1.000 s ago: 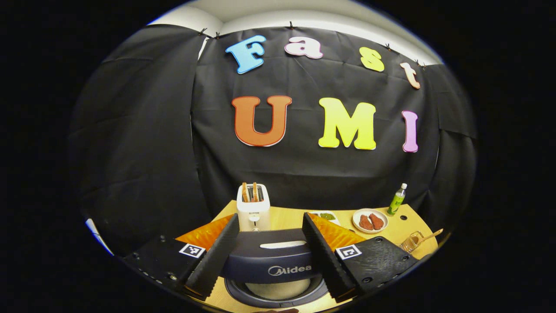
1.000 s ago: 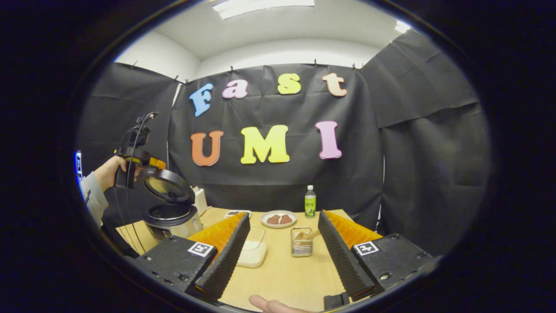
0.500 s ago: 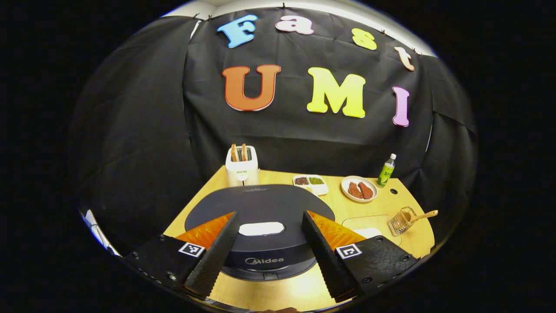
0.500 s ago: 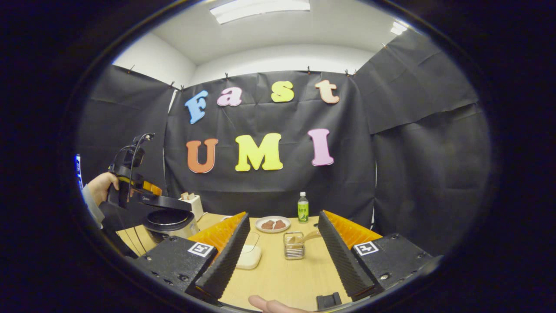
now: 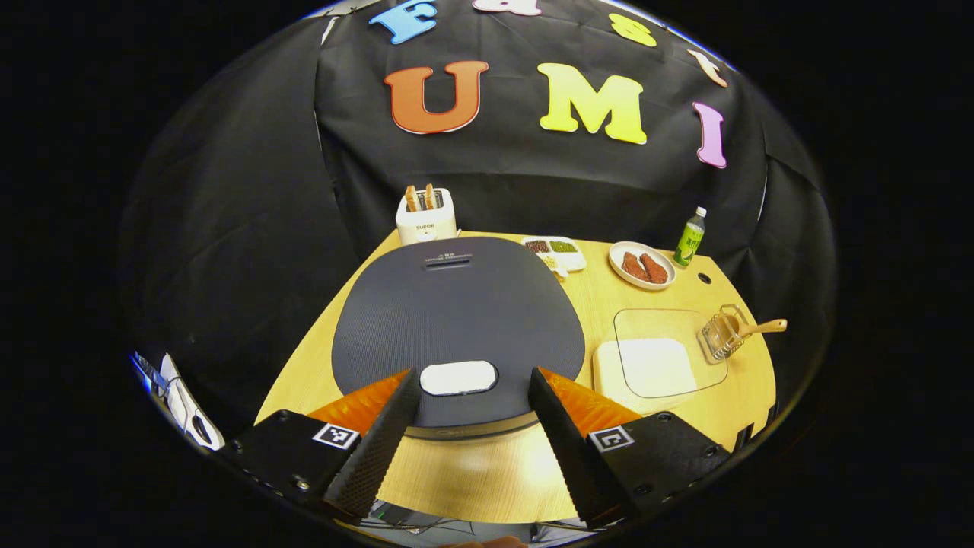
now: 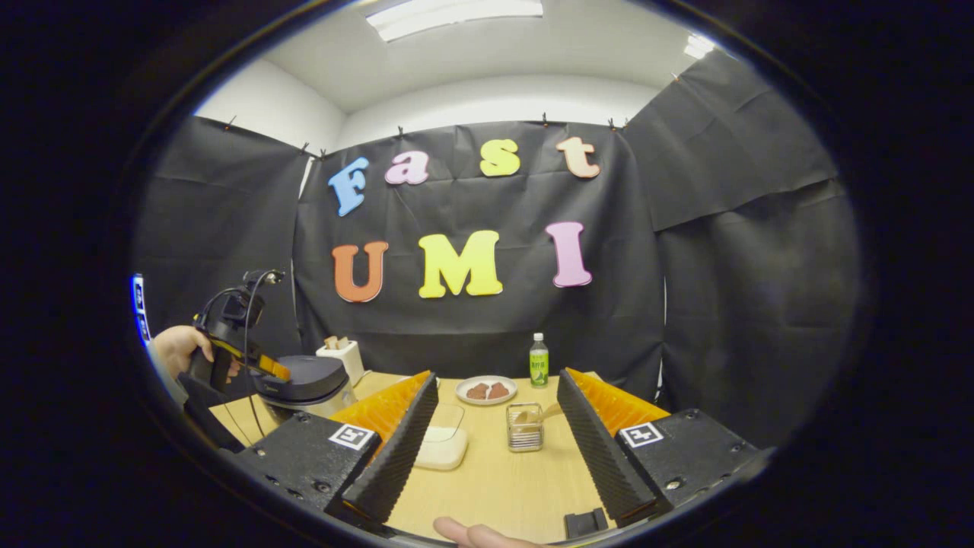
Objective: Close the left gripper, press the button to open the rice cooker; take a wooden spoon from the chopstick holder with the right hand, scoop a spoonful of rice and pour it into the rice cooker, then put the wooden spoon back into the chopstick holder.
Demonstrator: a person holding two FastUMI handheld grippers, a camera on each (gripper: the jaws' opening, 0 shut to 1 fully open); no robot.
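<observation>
Working from the left, I had the left gripper [image 5: 464, 434] over the rice cooker [image 5: 456, 320], its fingers spread wide and holding nothing. The lid lay flat and shut, and the pale button [image 5: 458, 377] sat at the lid's near edge, right between my fingers. The task asked for those fingers to be brought together first, so I judged that step not yet done. The button looked like a stiff plastic latch key: it should take a firm downward push from the joined tips, squarely on its middle, and the lid probably springs up by itself, so I would keep clear above it.

To the right of the cooker, the rice container [image 5: 643, 367] with its clear lid rested on the tabletop [image 5: 670, 293]. Farther right stood the chopstick holder [image 6: 524, 428], a light wire basket that could tip or slide. The wooden spoon [image 5: 757, 328] leaned out of it, handle pointing away to the right. It seemed light, rigid and not slippery; I would pinch the handle partway up.

The right gripper [image 6: 494, 445] hung well short of the holder, fingers parted and empty.
</observation>
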